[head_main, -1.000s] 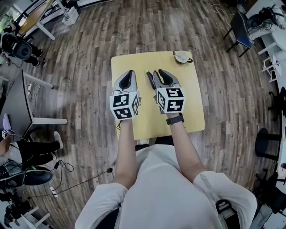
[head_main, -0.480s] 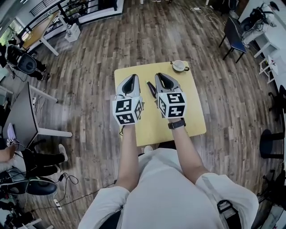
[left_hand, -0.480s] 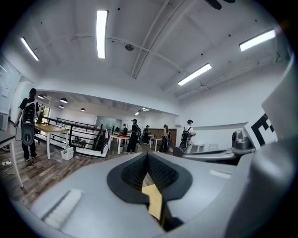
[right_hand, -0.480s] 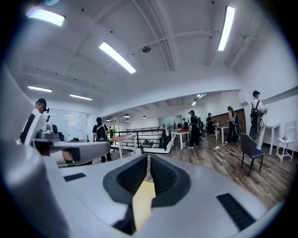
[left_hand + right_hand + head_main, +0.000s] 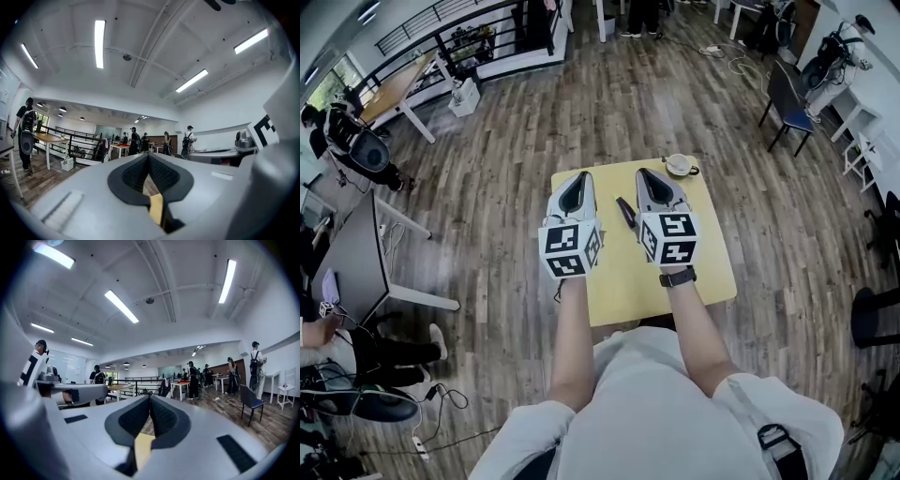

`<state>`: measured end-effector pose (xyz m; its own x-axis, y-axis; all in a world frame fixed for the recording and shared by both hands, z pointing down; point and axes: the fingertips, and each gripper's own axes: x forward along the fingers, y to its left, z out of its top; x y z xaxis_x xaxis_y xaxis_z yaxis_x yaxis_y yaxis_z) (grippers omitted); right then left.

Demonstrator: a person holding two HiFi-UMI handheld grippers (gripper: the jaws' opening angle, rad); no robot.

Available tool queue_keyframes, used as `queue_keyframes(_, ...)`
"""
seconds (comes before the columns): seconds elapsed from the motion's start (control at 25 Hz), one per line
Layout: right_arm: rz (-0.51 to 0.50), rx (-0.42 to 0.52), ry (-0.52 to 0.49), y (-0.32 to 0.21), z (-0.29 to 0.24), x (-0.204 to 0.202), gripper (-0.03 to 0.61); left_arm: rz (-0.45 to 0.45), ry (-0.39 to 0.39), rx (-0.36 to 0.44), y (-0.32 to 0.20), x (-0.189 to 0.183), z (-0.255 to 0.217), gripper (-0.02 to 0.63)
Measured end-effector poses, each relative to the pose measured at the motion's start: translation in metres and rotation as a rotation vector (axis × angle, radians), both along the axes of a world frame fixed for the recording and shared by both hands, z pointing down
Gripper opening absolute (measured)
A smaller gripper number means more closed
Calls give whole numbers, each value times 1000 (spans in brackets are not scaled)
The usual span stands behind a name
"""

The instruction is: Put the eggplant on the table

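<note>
Both grippers rose higher: left gripper (image 5: 578, 180) and right gripper (image 5: 649, 176), fingers (image 5: 129, 420) clenched, empty. Long dark purple eggplant (image 5: 625, 213) lies on the square yellow desk (image 5: 703, 253) between them. Looks done; best lift straight, not bumping it.

Cup (image 5: 680, 166): just past the tip of the right tongs (image 5: 649, 174), slightly to their right.

Plank floor (image 5: 506, 178) on all sides.

Blue chair (image 5: 789, 89): ahead and right of the right tongs, well apart.

Dark stool (image 5: 872, 319): right of the right tongs and behind them.

Grey desk (image 5: 352, 248) on white legs: left of the left tongs (image 5: 578, 178), well apart.

Ahead-left of the left tongs, far off: wood desk (image 5: 394, 89), white crate (image 5: 467, 96), black railing (image 5: 450, 28).

Cables (image 5: 450, 398): on the floor, behind-left of the left tongs.

Left gripper view, past the tong tips: people (image 5: 135, 140) standing. Strip lights (image 5: 99, 42) overhead.
</note>
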<state>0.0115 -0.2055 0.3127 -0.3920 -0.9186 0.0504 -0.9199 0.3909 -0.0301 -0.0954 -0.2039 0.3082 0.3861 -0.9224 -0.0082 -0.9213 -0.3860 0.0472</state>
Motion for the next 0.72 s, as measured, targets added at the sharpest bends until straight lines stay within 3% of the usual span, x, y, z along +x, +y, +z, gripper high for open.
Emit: queue_keyframes(0.72, 63, 83, 9, 13, -37, 21, 11, -4, -42, 58, 13, -12, -35, 9)
